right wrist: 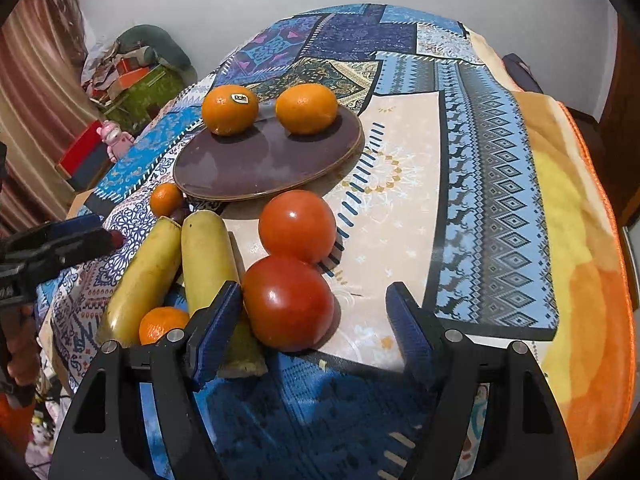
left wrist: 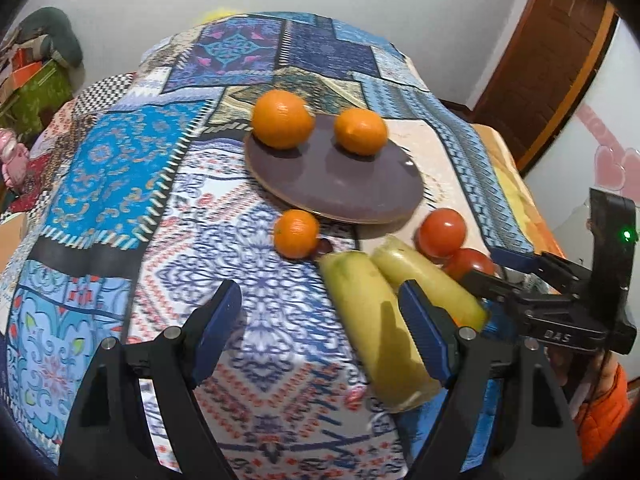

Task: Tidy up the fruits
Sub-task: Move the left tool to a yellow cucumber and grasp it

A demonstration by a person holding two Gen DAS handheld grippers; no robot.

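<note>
A dark purple plate [left wrist: 340, 176] [right wrist: 256, 168] holds two oranges [left wrist: 283, 119] [left wrist: 361, 131], which also show in the right wrist view [right wrist: 229, 110] [right wrist: 307, 108]. A small mandarin [left wrist: 296, 233] [right wrist: 165, 199] lies in front of the plate. Two bananas [left wrist: 372, 320] [left wrist: 432, 280] [right wrist: 144, 276] [right wrist: 210, 264] and two tomatoes [left wrist: 441, 232] [left wrist: 469, 265] [right wrist: 297, 226] [right wrist: 288, 303] lie on the cloth. Another mandarin [right wrist: 162, 324] sits by the bananas. My left gripper [left wrist: 320, 320] is open and empty, left of the bananas. My right gripper [right wrist: 316, 320] [left wrist: 516, 276] is open, with the near tomato between its fingers.
The table is covered by a patterned blue patchwork cloth [left wrist: 120, 184] [right wrist: 496, 184], with an orange blanket [right wrist: 580, 240] on the right side. Clutter and a pink toy [right wrist: 116, 138] stand on the floor at the left. A brown door [left wrist: 556, 56] is at the back right.
</note>
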